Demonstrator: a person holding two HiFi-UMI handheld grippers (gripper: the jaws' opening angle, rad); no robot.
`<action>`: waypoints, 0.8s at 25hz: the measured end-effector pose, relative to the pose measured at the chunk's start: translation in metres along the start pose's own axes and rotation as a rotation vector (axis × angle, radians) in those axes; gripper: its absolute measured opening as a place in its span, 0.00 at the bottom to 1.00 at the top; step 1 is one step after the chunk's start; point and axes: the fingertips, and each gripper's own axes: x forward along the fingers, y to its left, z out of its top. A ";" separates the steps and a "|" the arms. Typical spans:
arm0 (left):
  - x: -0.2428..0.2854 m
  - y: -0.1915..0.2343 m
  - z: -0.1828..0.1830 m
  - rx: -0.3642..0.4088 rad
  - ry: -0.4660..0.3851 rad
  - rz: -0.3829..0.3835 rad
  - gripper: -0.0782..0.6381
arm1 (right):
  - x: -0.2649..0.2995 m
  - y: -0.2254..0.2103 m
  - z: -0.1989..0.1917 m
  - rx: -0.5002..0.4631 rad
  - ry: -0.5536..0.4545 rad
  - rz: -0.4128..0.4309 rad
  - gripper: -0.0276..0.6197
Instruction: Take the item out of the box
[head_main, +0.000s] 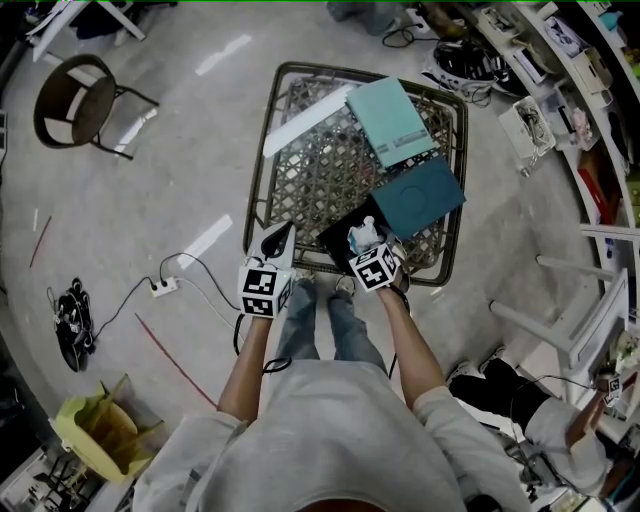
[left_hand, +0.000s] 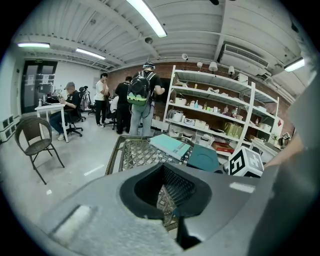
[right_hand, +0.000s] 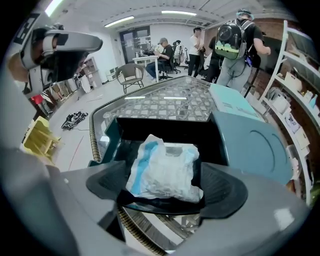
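Observation:
A white and blue plastic-wrapped packet sits between the jaws of my right gripper, which is shut on it. The packet hangs just above the open black-lined box at the front edge of the lattice table. The box's teal wall and dark inside show under the packet. Its dark teal lid lies to the right. My left gripper is at the table's front edge, left of the box, jaws together on nothing.
A light teal flat box lies at the table's far side. A chair stands far left. A power strip and cables lie on the floor. Shelving runs along the right. People stand beyond the table.

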 end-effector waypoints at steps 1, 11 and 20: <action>0.000 0.001 0.000 -0.001 0.001 0.000 0.12 | 0.001 -0.001 0.000 -0.006 0.008 -0.007 0.73; 0.000 0.005 -0.001 -0.007 0.005 0.004 0.12 | 0.006 -0.005 -0.002 -0.063 0.048 -0.040 0.61; 0.000 0.008 -0.002 -0.008 0.009 0.006 0.12 | 0.004 -0.012 0.000 -0.056 0.039 -0.057 0.38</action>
